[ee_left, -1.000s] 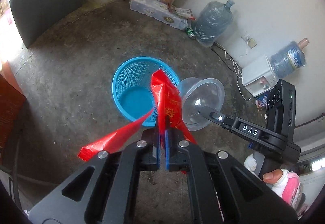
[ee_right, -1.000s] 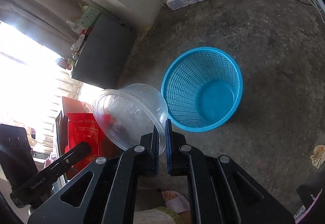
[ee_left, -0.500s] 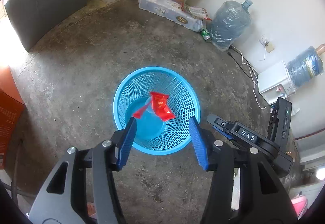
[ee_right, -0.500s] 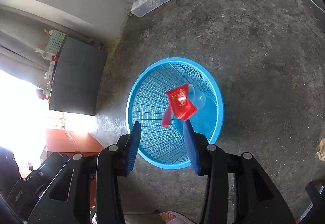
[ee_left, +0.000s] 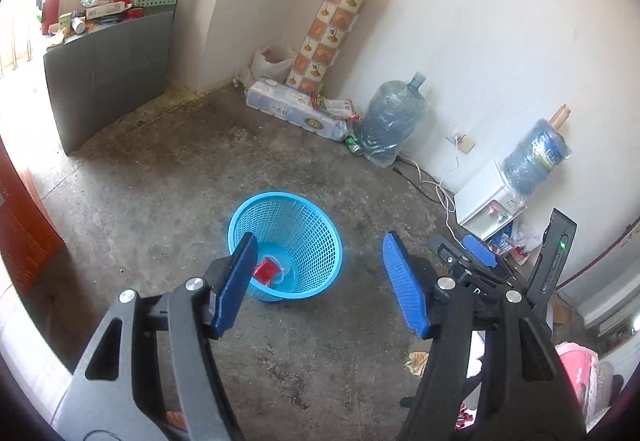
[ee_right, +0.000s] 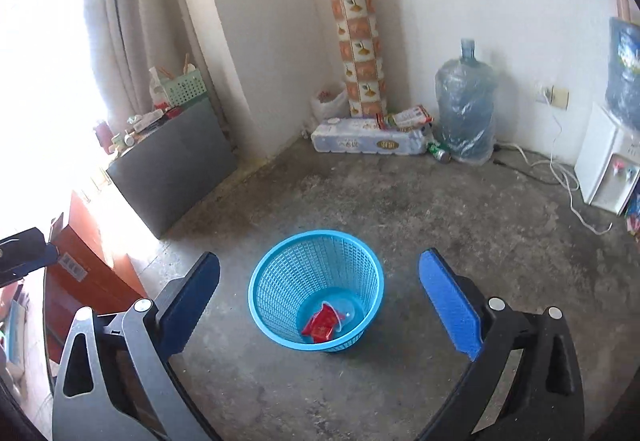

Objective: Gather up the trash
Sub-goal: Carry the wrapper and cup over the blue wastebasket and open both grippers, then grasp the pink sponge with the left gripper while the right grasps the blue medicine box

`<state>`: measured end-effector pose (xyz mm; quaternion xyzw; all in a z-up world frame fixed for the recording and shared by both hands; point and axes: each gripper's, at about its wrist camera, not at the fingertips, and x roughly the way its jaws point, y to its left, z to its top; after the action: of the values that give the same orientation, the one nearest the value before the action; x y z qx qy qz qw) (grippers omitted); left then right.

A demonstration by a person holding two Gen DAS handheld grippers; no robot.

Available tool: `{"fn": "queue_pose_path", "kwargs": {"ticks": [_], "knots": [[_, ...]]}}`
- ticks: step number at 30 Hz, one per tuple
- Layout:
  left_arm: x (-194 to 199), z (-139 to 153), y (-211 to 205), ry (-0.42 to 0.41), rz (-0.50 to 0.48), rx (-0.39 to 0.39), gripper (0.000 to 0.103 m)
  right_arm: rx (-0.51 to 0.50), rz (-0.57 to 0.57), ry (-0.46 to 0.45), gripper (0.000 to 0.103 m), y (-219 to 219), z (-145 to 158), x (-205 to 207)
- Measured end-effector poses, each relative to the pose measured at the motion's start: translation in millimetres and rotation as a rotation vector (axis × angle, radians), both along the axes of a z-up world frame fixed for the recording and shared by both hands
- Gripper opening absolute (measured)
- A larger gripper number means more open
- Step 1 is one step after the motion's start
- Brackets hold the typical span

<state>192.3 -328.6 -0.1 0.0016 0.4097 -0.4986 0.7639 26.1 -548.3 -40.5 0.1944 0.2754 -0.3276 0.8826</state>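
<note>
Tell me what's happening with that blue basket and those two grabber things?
A person is tidying up trash. The blue basket stands on the concrete floor, and a red wrapper and a clear plastic bowl lie at its bottom. The left hand-held gripper and the right hand-held gripper are both open and hold nothing. A crumpled scrap lies on the floor near the left one.

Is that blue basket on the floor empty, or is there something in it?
Not empty. The blue basket stands upright with a red wrapper and a clear plastic container lying at its bottom.
</note>
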Motion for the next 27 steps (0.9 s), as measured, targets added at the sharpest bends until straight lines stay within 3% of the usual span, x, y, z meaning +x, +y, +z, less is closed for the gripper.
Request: {"fn": "queue_pose_path", "kwargs": {"ticks": [4,8,12,16,22,27], "knots": [[-26,22,80,-0.088,0.068,-0.04,0.065,-0.049,0.101,-0.043,0.097,40,29,-5],[-41,29,161,-0.164,0.177,-0.023,0.069,0.022,0.282,-0.109,0.097,83,54,10],[-32,32,236,-0.138,0.323,-0.035,0.073,0.12,0.513,-0.123,0.097,136,69,55],[-4,34,293,-0.057,0.492,-0.029,0.081,0.182,0.698,-0.085,0.097,196,68,105],[72,31,317,0.113,0.545,0.061,0.084,0.248,0.89,0.062,0.097,278,36,159],[136,15,293,0.153,0.518,0.261,0.086,0.222,0.97,0.139,0.097,325,24,181]]}}
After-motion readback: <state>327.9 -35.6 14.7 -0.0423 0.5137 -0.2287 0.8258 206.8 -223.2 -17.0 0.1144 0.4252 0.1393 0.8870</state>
